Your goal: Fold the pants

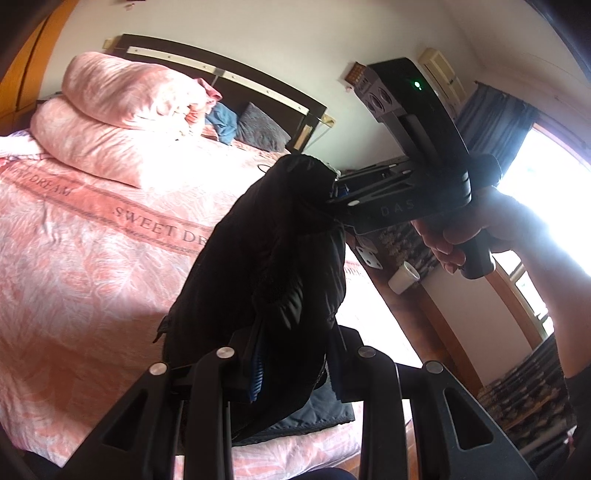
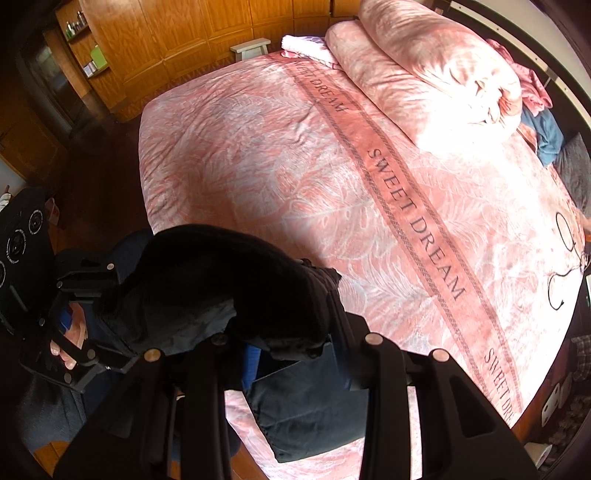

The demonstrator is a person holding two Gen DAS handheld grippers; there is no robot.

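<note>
Black pants (image 1: 273, 266) hang bunched between my two grippers, lifted above the pink bed (image 1: 74, 280). My left gripper (image 1: 291, 369) is shut on one end of the pants. My right gripper (image 1: 334, 192) shows in the left wrist view, shut on the other end. In the right wrist view the pants (image 2: 221, 291) stretch from my right gripper (image 2: 291, 354) to the left gripper (image 2: 79, 306) at the left. A lower part of the pants (image 2: 306, 402) rests on the near edge of the bed (image 2: 295, 166).
Two pink pillows (image 1: 122, 110) lie stacked at the headboard. A black cable (image 2: 565, 258) lies on the bed's right side. A white cup (image 1: 403, 277) stands on a bedside surface. A wooden wardrobe (image 2: 192, 29) stands beyond the bed.
</note>
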